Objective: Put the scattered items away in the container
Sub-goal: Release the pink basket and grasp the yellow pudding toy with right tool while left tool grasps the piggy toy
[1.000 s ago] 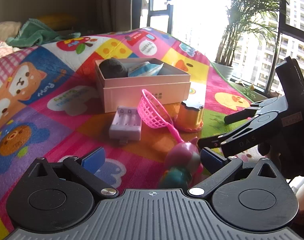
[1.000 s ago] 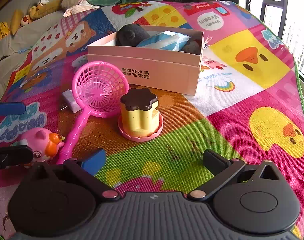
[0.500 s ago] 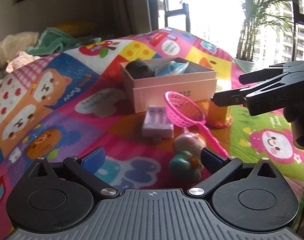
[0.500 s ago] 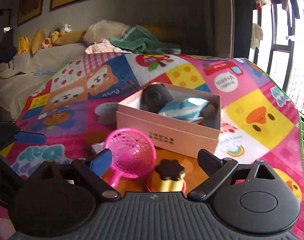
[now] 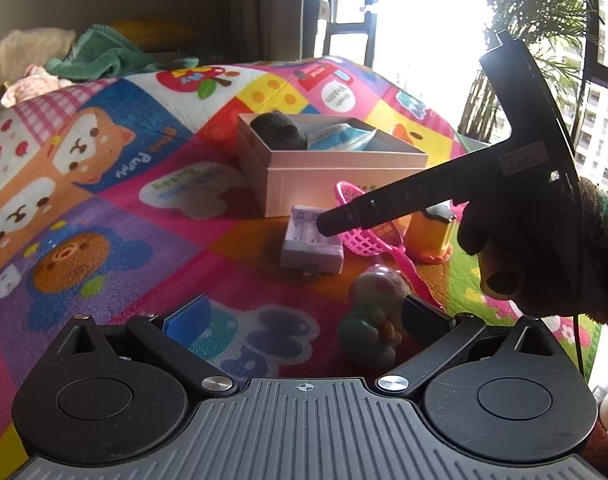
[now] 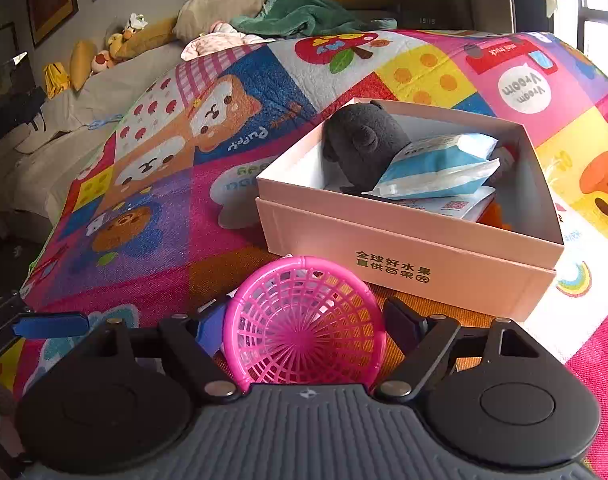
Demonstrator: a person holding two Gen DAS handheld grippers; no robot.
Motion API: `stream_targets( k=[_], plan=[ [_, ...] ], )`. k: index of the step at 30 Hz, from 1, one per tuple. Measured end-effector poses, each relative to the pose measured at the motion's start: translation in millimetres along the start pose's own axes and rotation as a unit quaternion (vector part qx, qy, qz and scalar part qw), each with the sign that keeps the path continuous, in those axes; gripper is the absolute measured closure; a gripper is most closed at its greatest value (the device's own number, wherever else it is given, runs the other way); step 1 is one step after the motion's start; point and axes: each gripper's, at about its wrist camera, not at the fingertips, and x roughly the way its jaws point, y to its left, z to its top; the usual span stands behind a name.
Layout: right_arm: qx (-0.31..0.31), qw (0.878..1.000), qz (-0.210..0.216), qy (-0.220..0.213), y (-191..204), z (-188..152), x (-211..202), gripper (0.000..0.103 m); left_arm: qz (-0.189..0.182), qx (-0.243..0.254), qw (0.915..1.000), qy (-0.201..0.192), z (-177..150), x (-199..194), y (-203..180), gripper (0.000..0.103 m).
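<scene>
Colourful play mat [image 6: 176, 184], pink box [image 6: 407, 264] beyond pink net [image 6: 304, 328], both claws [image 5: 304, 322] [image 6: 304, 322] apart.

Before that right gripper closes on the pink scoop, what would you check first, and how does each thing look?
1. Right gripper open: ok.
2. Scoop sits between its fingers: ok.
3. Fingers touching scoop rim: cannot tell.
4. Box has room beside the plush and packets: ok.
5. Left gripper open and holding nothing, out of the way: ok.
6. Battery case and pudding toy close by the scoop, could get nudged: not ok.
</scene>
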Motion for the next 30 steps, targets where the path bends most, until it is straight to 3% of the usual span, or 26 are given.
stream_targets(
  k=[5, 9, 11, 15, 20, 24, 30],
  plan=[
    [-0.038, 0.999, -0.019, -0.016, 3.3, -14.8, -27.7, 0.022, -0.010, -0.005, 0.9999, 0.009, -0.3, 7.1, -5.8, 0.000],
    [-0.076, 0.993, -0.081, -0.033, 0.2, -26.5, -43.3, 0.022, -0.014, 0.003, 0.9998, 0.016, -1.7, 12.7, -14.4, 0.000],
    [-0.063, 0.993, -0.092, -0.041, -10.1, -28.5, -51.1, 0.019, -0.012, 0.007, 0.9997, 0.021, -2.0, 15.4, -17.8, 0.000],
    [-0.023, 0.994, -0.066, -0.085, -29.9, -32.0, -82.6, 0.009, -0.002, 0.009, 0.9995, 0.030, -2.1, 18.3, -19.9, 0.000],
    [0.014, 0.992, -0.083, -0.095, -49.1, -42.9, -100.6, 0.010, 0.003, -0.009, 0.9990, 0.043, -3.4, 22.7, -14.3, 0.000],
    [0.030, 0.993, -0.093, -0.061, -57.9, -56.8, -91.3, 0.030, 0.009, -0.003, 0.9990, 0.044, -4.8, 23.5, -16.5, 0.000],
    [0.055, 0.991, -0.108, -0.052, -69.1, -63.7, -71.0, 0.046, 0.013, 0.004, 0.9984, 0.056, -3.8, 25.8, -18.9, 0.000]
  ],
)
